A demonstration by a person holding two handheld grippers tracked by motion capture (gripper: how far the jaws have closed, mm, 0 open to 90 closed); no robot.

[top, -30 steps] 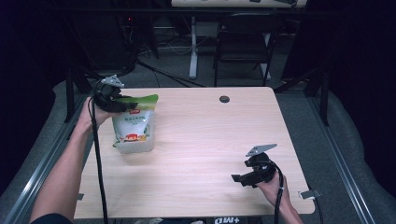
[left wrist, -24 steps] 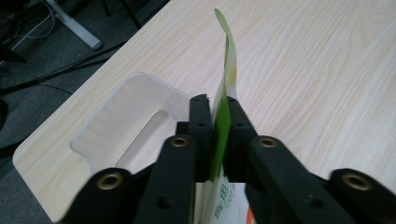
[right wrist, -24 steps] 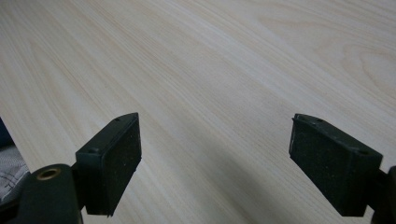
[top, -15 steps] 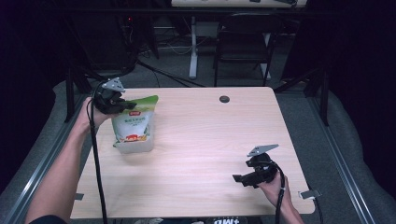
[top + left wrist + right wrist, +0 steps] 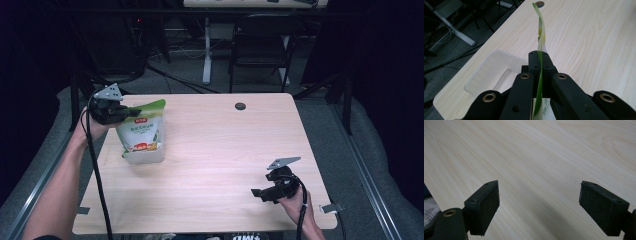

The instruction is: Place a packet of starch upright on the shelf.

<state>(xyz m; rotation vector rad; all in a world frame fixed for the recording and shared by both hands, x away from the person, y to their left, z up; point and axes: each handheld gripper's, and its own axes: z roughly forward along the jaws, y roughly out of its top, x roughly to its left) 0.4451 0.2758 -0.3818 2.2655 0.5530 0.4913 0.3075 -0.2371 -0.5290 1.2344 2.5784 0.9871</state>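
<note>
Left hand-held gripper (image 5: 131, 113), upper left of frame: jaws have just closed and now clamp the green top edge of the snack bag (image 5: 142, 135), standing upright on the worktop (image 5: 220, 150). Right hand-held gripper (image 5: 257, 192), lower right: jaws apart, holding nothing.

Room, dimly lit: 1 pale wooden rectangular table (image 5: 210, 150) with round black grommet (image 5: 240, 106); grey carpeted floor (image 5: 320, 125) with trailing cables; 1 black chair (image 5: 260, 45) stood beyond; 1 white desk leg (image 5: 206, 50); dark surroundings.

Left hand-held gripper (image 5: 131, 113) clamped shut, right hand-held gripper (image 5: 539, 207) wide open.
</note>
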